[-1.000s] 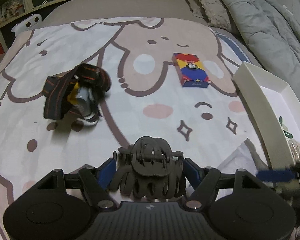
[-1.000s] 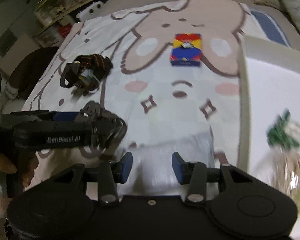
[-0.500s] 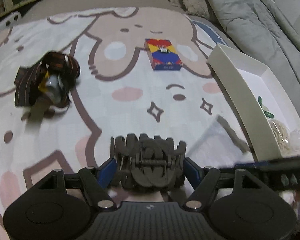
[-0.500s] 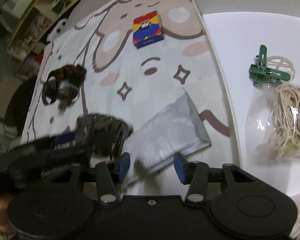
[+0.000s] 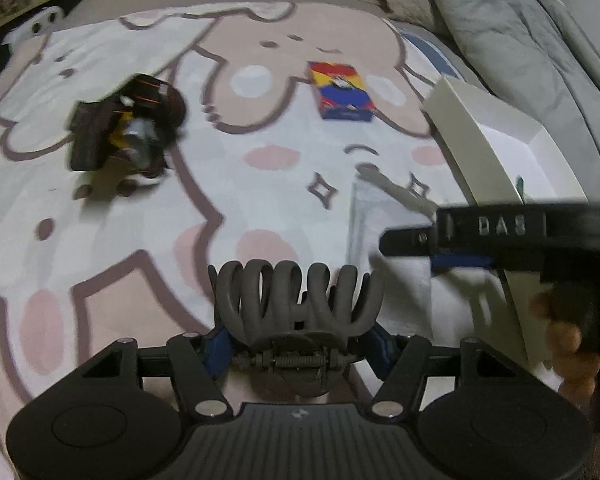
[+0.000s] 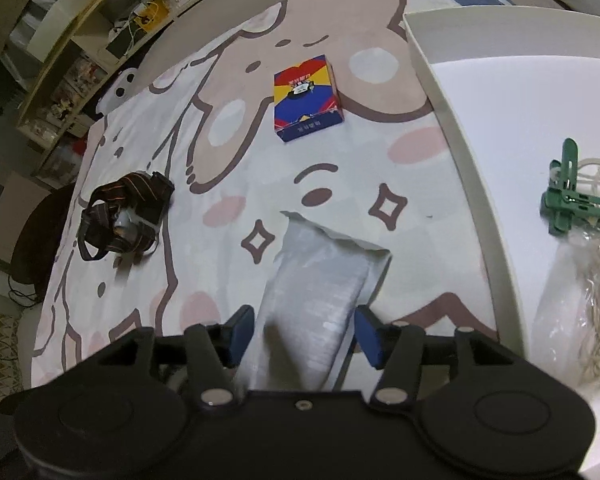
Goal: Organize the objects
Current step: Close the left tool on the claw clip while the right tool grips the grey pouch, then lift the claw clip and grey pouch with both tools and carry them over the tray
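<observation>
My left gripper (image 5: pixel 300 344) is shut on a dark grey hair claw clip (image 5: pixel 296 304), its blue pads pressing both sides as the jaws close; the clip's teeth point forward over the bed. My right gripper (image 6: pixel 304 328) straddles a silver-grey padded pouch (image 6: pixel 324 280) that lies on the cartoon bedsheet (image 6: pixel 220 184). Its jaws are opening, with the pads beside the pouch's edges. In the left wrist view the pouch (image 5: pixel 374 204) lies at the right, under a black finger (image 5: pixel 500 232) of the right gripper. A white tray (image 6: pixel 460 160) stands to the right.
A headlamp with a black and orange strap (image 6: pixel 124 216) lies at the left. Further back lies a red, yellow and blue card box (image 6: pixel 306 98). In the tray are a green clip (image 6: pixel 568 196) and a bag of rubber bands (image 6: pixel 592 300). A grey duvet (image 5: pixel 520 40) is bunched behind.
The right gripper rolled, sank over the pouch and widened its jaws. The clip tipped in the left jaws so that its teeth now point forward, and the left gripper shifted slightly.
</observation>
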Available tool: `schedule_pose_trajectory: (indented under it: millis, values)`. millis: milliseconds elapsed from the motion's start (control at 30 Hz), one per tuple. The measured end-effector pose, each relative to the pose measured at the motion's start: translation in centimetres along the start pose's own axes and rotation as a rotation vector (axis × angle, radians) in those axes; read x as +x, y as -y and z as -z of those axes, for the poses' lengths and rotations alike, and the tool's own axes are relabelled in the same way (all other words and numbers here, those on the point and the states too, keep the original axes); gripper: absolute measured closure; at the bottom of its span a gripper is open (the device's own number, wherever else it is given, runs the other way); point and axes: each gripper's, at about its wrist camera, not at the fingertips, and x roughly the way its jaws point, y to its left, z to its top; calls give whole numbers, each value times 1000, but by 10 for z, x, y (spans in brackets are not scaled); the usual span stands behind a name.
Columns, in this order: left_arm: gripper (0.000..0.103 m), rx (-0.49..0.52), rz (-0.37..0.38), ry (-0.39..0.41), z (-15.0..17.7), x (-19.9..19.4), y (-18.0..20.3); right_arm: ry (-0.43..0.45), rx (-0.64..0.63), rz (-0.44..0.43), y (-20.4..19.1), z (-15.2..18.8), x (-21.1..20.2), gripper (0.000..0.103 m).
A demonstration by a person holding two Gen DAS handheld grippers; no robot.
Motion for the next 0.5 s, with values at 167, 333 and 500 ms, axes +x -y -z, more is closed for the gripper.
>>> schedule_pose_trajectory:
  millis: [167,333,500]
  values:
    - [38,-101,-21,60,-5,-20,-20,2,26,28,-13,12,-1,15]
    - [38,-167,-39,100,-8,-32,-36,10,52,112,-26,27,7,15]
    - [38,-205,-26,128,-11,-38,-43,49,-28,211,-44,42,24,12]
